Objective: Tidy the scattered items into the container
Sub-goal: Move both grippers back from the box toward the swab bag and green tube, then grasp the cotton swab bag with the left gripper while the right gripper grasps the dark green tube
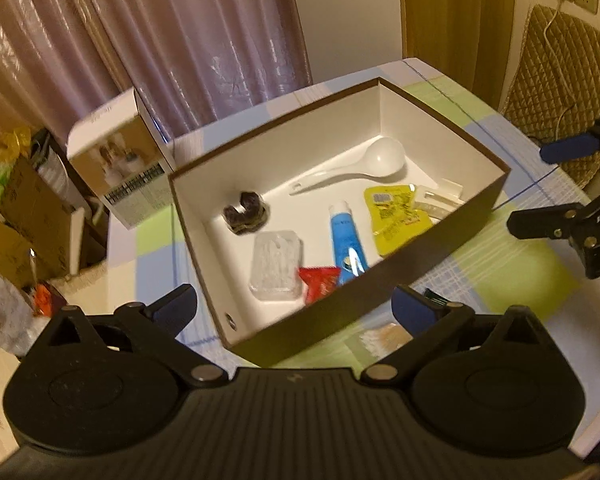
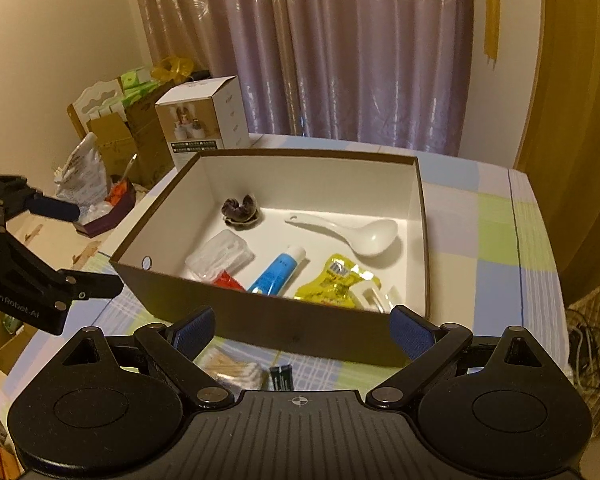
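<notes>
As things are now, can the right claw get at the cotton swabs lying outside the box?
Probably yes. The cotton swabs lie on the table, just below the open right claw, on the near side of the box; nothing covers them.

"GenRobot.AI" is printed in pale letters on the left gripper (image 2: 96, 248) arm.
</notes>
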A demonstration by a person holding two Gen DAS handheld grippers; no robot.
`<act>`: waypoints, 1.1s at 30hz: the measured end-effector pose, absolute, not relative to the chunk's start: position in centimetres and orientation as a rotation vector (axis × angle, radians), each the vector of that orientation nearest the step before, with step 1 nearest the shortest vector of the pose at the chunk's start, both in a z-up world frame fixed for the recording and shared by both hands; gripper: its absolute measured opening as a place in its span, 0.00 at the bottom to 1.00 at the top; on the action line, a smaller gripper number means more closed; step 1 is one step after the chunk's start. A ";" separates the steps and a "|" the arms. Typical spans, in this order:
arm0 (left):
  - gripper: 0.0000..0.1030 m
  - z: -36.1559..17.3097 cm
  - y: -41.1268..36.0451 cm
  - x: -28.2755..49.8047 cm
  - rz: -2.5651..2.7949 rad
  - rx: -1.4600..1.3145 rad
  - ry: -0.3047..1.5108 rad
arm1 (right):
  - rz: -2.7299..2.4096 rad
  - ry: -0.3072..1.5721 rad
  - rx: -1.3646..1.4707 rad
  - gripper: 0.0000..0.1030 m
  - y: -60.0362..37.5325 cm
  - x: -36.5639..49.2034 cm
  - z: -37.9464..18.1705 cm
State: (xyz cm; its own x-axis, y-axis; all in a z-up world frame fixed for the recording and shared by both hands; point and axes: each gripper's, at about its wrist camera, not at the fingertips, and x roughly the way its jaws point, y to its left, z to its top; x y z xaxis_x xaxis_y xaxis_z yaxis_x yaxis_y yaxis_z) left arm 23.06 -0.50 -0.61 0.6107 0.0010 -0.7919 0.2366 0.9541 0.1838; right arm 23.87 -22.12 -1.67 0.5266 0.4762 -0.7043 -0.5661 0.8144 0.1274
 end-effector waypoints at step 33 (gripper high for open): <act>0.99 -11.7 1.6 17.5 -0.084 0.135 1.037 | 0.674 0.962 -0.249 0.95 -22.2 22.1 -15.4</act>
